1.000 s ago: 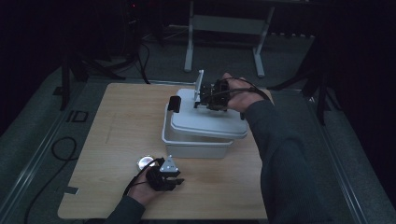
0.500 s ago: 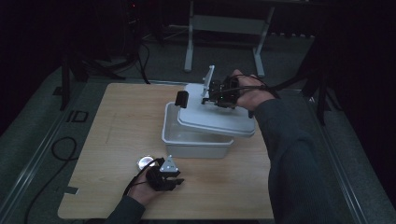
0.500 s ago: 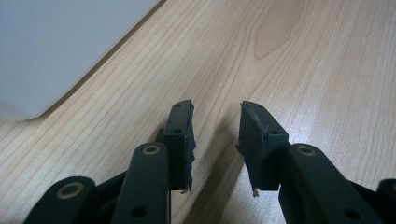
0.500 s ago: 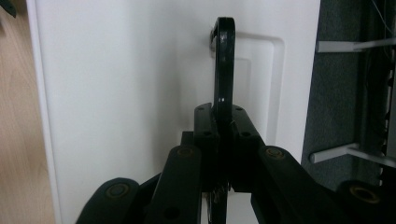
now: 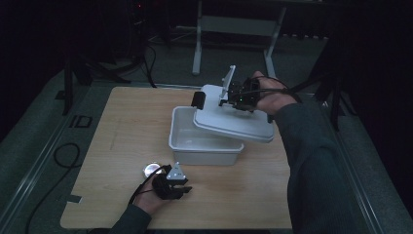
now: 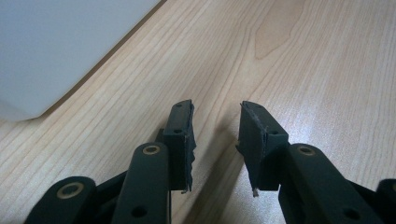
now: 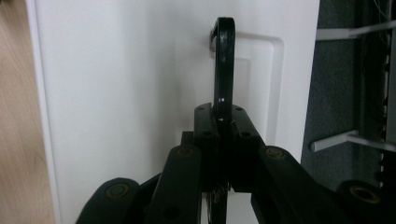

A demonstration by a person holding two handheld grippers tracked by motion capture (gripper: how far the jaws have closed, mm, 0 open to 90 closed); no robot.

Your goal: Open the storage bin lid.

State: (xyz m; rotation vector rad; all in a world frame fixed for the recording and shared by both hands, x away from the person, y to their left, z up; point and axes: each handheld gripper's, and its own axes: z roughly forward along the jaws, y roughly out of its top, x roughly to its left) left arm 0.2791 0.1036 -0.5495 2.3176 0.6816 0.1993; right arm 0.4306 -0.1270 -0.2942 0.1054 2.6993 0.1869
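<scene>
Nearest to me, my left hand-held gripper (image 5: 181, 187) rests low on the table (image 5: 122, 141), close to the near edge, with its grey three-cornered plate on top. In the left gripper view its two black pads (image 6: 183, 135) stand apart with nothing but bare wood grain between them, so it grips nothing. Just beside it, on its left in the high view, lies a small round shiny thing (image 5: 152, 169) (too small and dim for me to say what it is). The left gripper view also catches a white wall of the bin (image 6: 60, 46) at its upper left, near but not touching the jaws.

Farther out, around the middle of the table, stands the white plastic bin (image 5: 204, 148), open at the top on its left side, its inside pale and, as far as I can see, bare.

Beyond and above it, my right hand-held gripper (image 5: 233, 100) is clamped on the lid's black handle (image 7: 224, 65). In the right gripper view the jaws press together on that thin black bar, which stands up from a recessed panel in the lid (image 7: 126, 93). From above, the white lid (image 5: 234, 122) hangs tilted over the bin's right half, its far left corner raised and carrying a black clip (image 5: 197, 99), its right edge reaching past the bin's rim toward my sleeve (image 5: 311, 161)
</scene>
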